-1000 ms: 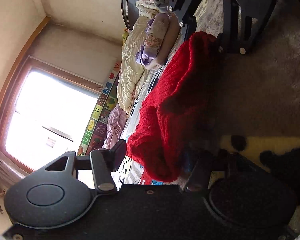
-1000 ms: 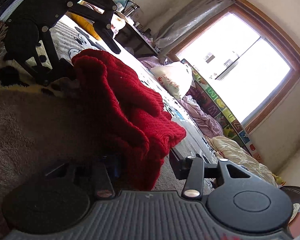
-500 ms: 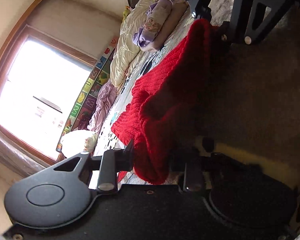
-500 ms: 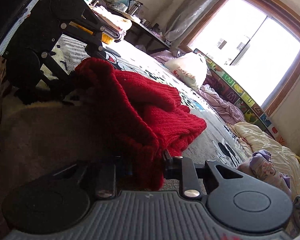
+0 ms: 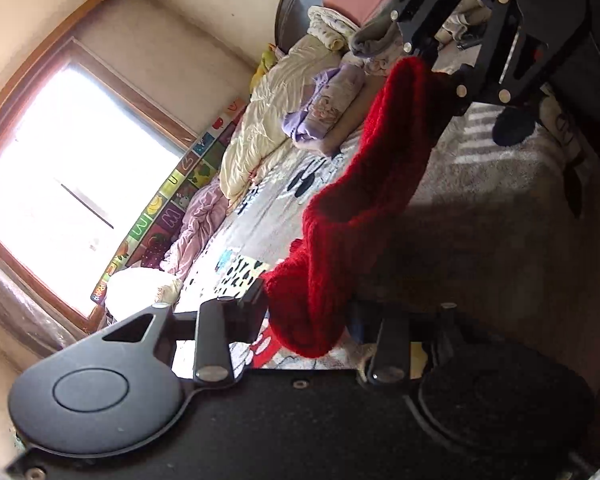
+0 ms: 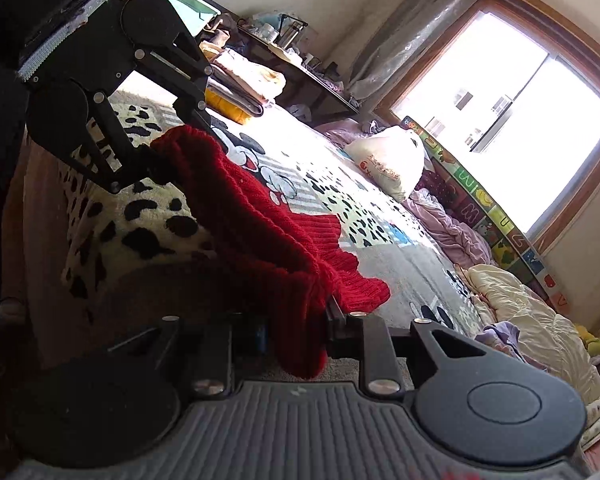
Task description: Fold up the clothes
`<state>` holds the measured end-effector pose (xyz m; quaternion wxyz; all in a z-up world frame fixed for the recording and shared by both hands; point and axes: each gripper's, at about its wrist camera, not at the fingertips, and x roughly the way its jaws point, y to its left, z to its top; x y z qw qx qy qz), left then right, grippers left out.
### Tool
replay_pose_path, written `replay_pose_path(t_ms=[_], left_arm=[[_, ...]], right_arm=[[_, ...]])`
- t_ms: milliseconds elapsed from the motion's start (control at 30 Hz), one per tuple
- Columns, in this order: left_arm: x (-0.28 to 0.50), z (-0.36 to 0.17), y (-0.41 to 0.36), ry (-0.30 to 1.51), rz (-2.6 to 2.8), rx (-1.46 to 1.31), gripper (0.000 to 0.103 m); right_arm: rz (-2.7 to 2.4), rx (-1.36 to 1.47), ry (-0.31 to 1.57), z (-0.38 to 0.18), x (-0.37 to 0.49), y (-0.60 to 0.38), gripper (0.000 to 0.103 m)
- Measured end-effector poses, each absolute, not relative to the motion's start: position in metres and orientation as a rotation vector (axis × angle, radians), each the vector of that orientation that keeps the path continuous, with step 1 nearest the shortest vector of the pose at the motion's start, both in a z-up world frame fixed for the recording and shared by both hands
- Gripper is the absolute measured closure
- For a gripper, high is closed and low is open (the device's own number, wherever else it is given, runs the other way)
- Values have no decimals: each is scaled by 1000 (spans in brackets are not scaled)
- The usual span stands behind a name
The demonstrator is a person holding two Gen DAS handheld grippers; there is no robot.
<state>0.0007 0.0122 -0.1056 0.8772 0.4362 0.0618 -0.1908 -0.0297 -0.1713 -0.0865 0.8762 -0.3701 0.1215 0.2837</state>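
A red knitted sweater [image 5: 364,200] hangs stretched between my two grippers above a bed. My left gripper [image 5: 308,312] is shut on one end of it; the cloth bulges out between the jaws. The right gripper [image 5: 440,76] shows at the top of the left wrist view, pinching the far end. In the right wrist view the sweater [image 6: 268,232] sags over the blanket, my right gripper [image 6: 300,332] is shut on its near end, and the left gripper [image 6: 148,160] holds the far end at upper left.
The bed carries a Mickey Mouse blanket [image 6: 340,184], a cream quilt [image 5: 268,120], folded purple clothes [image 5: 324,112], a pink sheet [image 6: 448,224] and a white bag [image 6: 392,160]. A cluttered table [image 6: 284,52] stands behind. A bright window [image 6: 508,112] lies beyond the bed.
Both grippers have kept hold of the sweater and lifted and spread apart, so it hangs longer between them. Both views have swung, showing more of the bed.
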Motion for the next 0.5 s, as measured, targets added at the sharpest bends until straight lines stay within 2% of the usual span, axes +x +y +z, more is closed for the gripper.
replay_pose_path(t_ms=[133,200,500], left_arm=[[14,-93,26,91,-399,782,62],[31,-83,33,98,-421,670,69],[130,-64,56,209,-485,241,76]], right_arm=[[581,-731,229,-65,-7,-178,75],[564,-703,212,-57,6,-181,74],[579,-332,224,-39,107,-206,72]])
